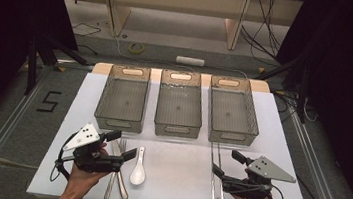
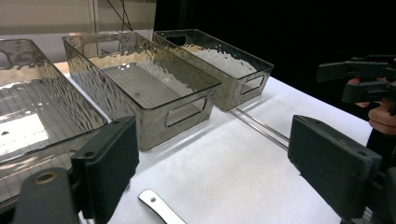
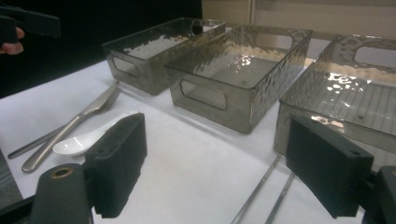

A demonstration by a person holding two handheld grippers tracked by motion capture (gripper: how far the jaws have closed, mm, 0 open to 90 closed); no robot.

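Nothing is sorted yet. All three bins look empty, and the cutlery lies loose on the white table [image 1: 175, 180].

The left claw [image 1: 122, 146] is wide open and holds nothing. It hovers at about 7 o'clock on the table, right over the cutlery. The right claw [image 1: 228, 164] is wide open and empty too, at about 5 o'clock.

The white spoon [image 1: 138, 171] is smooth and rounded, like china. Beside it, at its 9 o'clock, lie a shiny metal knife [image 1: 122, 176] and fork [image 1: 111, 182], long and thin.

The left bin [image 1: 123, 99], middle bin [image 1: 179, 105] and right bin [image 1: 232, 111] sit in a row at 12 o'clock. They are see-through grey plastic boxes with bumpy walls and cut-out handles.

Two thin metal sticks [image 1: 218, 180] lie by the right claw.
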